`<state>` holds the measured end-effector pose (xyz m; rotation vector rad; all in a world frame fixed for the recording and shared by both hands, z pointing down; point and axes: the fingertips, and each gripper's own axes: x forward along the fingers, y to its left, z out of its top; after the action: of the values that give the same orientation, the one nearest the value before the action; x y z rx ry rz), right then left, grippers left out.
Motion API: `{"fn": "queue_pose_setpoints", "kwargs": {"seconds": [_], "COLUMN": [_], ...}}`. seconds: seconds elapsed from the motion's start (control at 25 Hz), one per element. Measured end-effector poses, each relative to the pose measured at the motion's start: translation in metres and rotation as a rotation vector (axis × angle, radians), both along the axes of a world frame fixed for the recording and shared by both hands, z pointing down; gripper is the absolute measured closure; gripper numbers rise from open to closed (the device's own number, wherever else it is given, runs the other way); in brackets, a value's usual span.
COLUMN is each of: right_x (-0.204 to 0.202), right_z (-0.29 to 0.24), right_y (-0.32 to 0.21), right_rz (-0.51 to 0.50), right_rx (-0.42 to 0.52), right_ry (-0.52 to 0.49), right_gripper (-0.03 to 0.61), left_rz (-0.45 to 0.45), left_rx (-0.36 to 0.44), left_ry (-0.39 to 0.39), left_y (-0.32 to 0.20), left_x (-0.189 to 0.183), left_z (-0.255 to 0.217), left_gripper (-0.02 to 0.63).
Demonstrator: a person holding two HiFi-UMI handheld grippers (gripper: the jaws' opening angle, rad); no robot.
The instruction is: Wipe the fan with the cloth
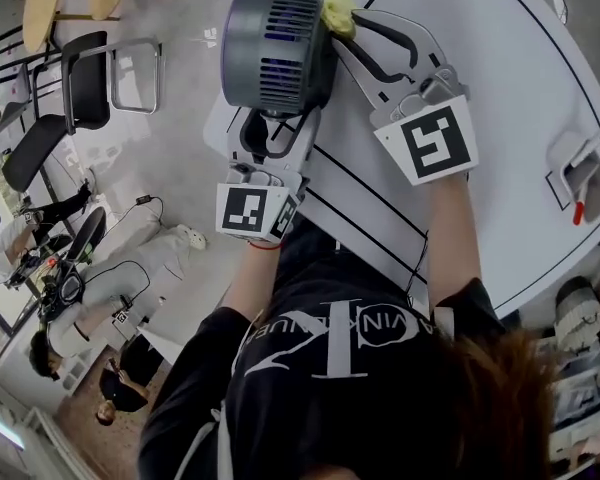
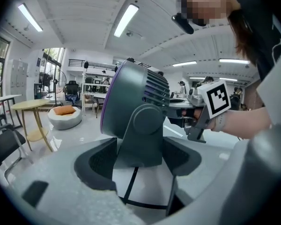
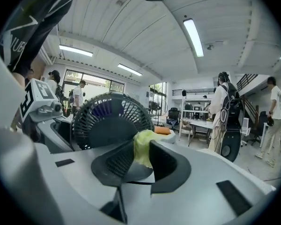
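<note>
Right up close, the right gripper [image 3: 139, 156] has its jaws pinched on a wad of yellow-green cloth [image 3: 143, 146], which bulges out above the pads. Just beyond those jaws stands the fan [image 3: 103, 121], its dark round grille facing this gripper. From the head view the cloth sits against the fan's upper rim, though real contact is hard to judge from that angle.

Over to the left gripper [image 2: 138, 158]: jaws spread wide, with the fan's stand filling the gap between the pads. It looks clamped on both sides, so the fan is braced upright. Past that gripper's tips rises the fan's rounded rear housing, and the other gripper shows off to the right behind it. Under both runs the white table [image 1: 510, 118] with black lines.

Progress? Cloth in hand, fan steadied, cloth at the rim. I'd call that the start of a wipe; nothing shows which parts are clean, so most of the grille and housing seems left.
</note>
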<state>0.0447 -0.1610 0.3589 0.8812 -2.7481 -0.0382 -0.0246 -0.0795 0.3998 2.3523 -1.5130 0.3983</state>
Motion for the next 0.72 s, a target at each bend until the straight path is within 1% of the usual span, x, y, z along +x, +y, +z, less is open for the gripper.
{"fn": "queue_pose_setpoints", "kwargs": {"seconds": [0.16,0.44,0.72], "right_x": [-0.003,-0.013,-0.016], "right_z": [0.017,0.032,0.046], "right_y": [-0.001,0.006,0.026], "right_rz": [-0.019,-0.061,-0.128], "right_rx": [-0.043,-0.102,-0.160], "right_ry": [-0.020,-0.018,0.050], "right_gripper": [0.476,0.476,0.477], "left_rz": [-0.005,-0.022,-0.026], "left_rx": [-0.005,0.001,0.002], "left_ry": [-0.007,-0.006,-0.010], "left_y": [0.000,-0.001,-0.005], "left_x": [0.002,-0.001,0.003], "left_z": [0.002,0.001,0.003], "left_gripper": [0.314,0.311,0.311]}}
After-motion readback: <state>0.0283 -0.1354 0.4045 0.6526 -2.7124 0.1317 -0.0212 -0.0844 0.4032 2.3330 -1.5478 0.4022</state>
